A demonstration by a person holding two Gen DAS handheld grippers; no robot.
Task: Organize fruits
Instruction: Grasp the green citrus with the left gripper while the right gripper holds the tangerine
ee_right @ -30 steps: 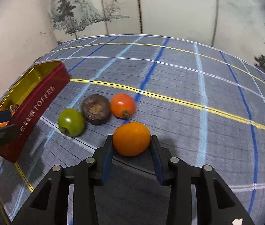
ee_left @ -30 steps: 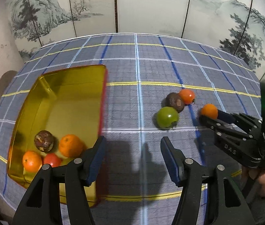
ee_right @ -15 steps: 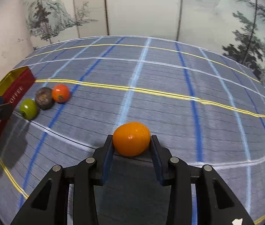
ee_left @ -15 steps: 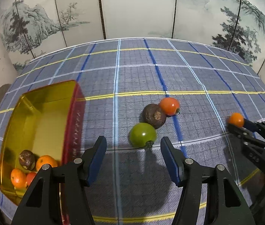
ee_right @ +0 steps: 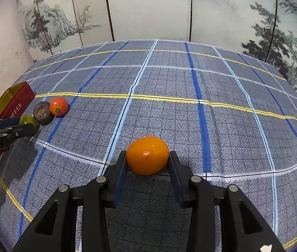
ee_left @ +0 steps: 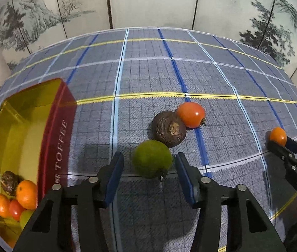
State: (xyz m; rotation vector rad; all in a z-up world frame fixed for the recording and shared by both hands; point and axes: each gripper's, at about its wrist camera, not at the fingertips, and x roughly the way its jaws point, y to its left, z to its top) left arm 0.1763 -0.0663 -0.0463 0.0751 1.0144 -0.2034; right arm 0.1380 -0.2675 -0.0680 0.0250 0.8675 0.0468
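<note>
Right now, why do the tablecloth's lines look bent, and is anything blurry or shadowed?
Both wrist views: a fisheye lens bows the tablecloth stripes and darkens the corners. Left wrist view: the green fruit and toffee tin are slightly smeared; the closing left tongs cast a shadow beneath. Right wrist view: the orange looks sharp, with a small highlight.

On the surface point(ee_left: 148, 67), the tin point(ee_left: 60, 130) sits at nine o'clock with fruit inside its near corner. Three fruits cluster centre: the lime point(ee_left: 151, 161) nearest, the passion fruit point(ee_left: 168, 129) behind it, the tomato point(ee_left: 190, 114) at its two o'clock, touching.
</note>
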